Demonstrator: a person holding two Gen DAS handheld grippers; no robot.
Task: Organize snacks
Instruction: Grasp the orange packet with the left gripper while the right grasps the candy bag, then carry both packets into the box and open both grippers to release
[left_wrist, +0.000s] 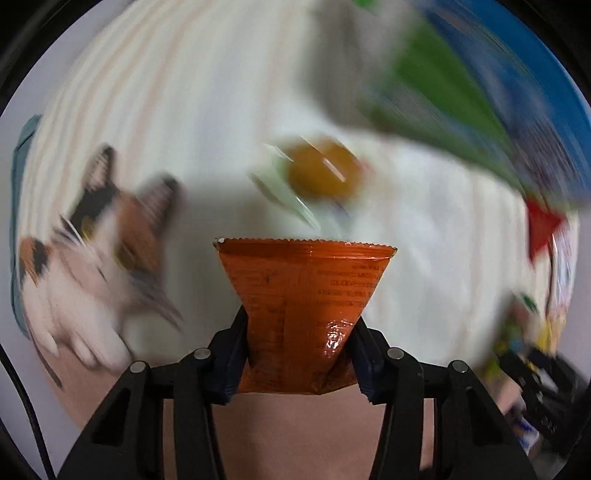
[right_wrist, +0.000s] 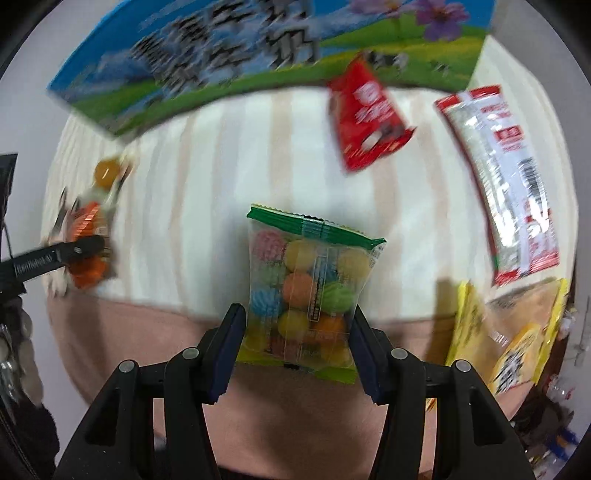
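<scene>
Both of my tongs were loaded. Nearest the left wrist camera, my left tongs (left_wrist: 301, 354) pinched an orange foil packet (left_wrist: 304, 306) by its lower half, the pads pressing its sides in so that the top flared wide toward the striped cloth (left_wrist: 184, 92) on the desk. Its long axis ran straight out along the fingers, sealed edge foremost. My right tongs (right_wrist: 297, 350) were likewise clamped on a clear bag of coloured candy balls (right_wrist: 306, 291), green seal pointing away from me, its waist squeezed between the pads.

Beyond the orange packet lay a small wrapped sweet with an amber centre (left_wrist: 319, 171), just ahead of the packet's top edge, and a cat printed on the cloth (left_wrist: 103, 251) to its left. A blue and green printed box (right_wrist: 258, 55) stood at the far side of the cloth, with a red packet (right_wrist: 365, 118) near its lower edge, a long red-and-white packet (right_wrist: 506, 184) to the right and a yellow bag (right_wrist: 517, 339) nearest that corner.

I judged the box to be the likely destination; it lay directly ahead of the right tongs and up to the right of the left ones, so the right hand seemed better placed to deliver first. Much of the view was blurred, so finer detail I could not tell.
</scene>
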